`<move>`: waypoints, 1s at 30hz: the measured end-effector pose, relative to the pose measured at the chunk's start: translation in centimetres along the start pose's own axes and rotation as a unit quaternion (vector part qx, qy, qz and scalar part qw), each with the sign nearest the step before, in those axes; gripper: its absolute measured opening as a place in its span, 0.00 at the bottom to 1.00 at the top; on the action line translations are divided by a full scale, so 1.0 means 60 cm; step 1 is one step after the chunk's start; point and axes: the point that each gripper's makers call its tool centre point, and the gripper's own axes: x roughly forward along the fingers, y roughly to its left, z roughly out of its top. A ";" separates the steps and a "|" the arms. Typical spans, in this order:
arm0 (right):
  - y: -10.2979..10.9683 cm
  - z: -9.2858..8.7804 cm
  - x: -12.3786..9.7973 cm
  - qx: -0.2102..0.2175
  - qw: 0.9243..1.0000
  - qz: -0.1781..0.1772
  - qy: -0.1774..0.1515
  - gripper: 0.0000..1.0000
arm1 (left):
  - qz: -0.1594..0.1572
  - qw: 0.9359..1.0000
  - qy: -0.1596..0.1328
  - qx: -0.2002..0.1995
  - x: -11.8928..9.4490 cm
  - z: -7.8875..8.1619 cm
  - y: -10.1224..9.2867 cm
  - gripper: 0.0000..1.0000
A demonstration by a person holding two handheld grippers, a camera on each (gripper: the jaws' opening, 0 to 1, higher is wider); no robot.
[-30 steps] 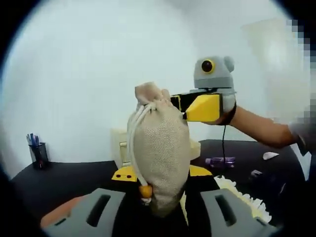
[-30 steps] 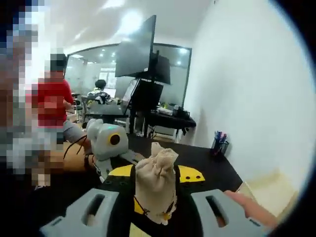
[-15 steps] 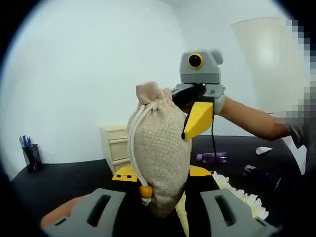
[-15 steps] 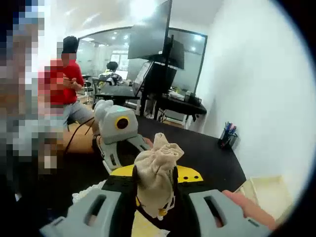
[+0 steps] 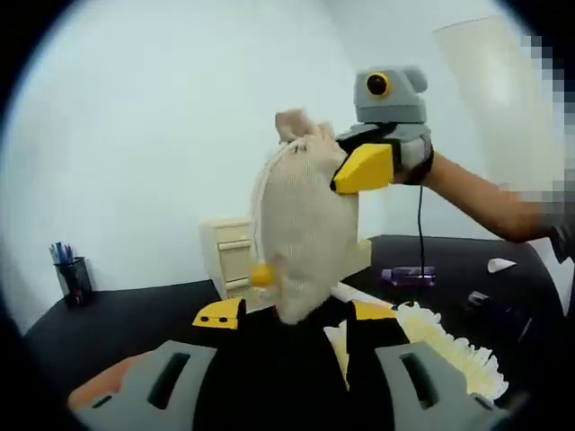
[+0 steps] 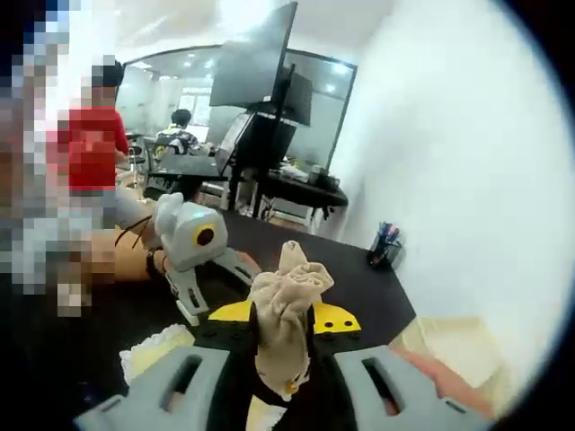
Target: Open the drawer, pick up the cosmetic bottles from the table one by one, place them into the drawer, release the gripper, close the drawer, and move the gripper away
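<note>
Right, nearest the lens in the left gripper view, the left gripper (image 5: 286,359) has its jaws standing apart with nothing between them, and a burlap pouch (image 5: 304,235) hangs just above and ahead of their gap. The right gripper (image 5: 364,168) comes in from the right and is pinched onto the pouch's gathered neck; in the right gripper view the same right gripper (image 6: 278,364) has its jaws clamped on the pouch (image 6: 286,305) with the ruffled top poking up between them. The cloth looks soft and slack, so it will likely sag and swing rather than hold shape; it seems light, and the cinched neck under the ruffle is the surest place to grip. An orange bead (image 5: 261,275) dangles on the drawstring to the left of the body. Beyond the jaws, on the black table (image 5: 135,314), a purple bottle (image 5: 406,274) lies on its side to the right; its smooth plastic could be slippery and roll, so I'd take it across the middle. Further back stands the small cream drawer unit (image 5: 232,256), behind the pouch, and a pen cup (image 5: 72,277) sits far left.
</note>
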 end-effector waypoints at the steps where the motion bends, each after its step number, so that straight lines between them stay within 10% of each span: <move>1: -0.008 0.000 -0.009 -0.001 1.000 -0.008 0.002 0.18 | -0.002 1.000 0.002 0.003 0.001 -0.002 -0.002 0.46; 30: -0.177 -0.063 -0.202 0.013 0.981 -0.189 0.029 0.18 | 0.030 0.999 0.031 -0.003 0.011 -0.031 0.018 0.53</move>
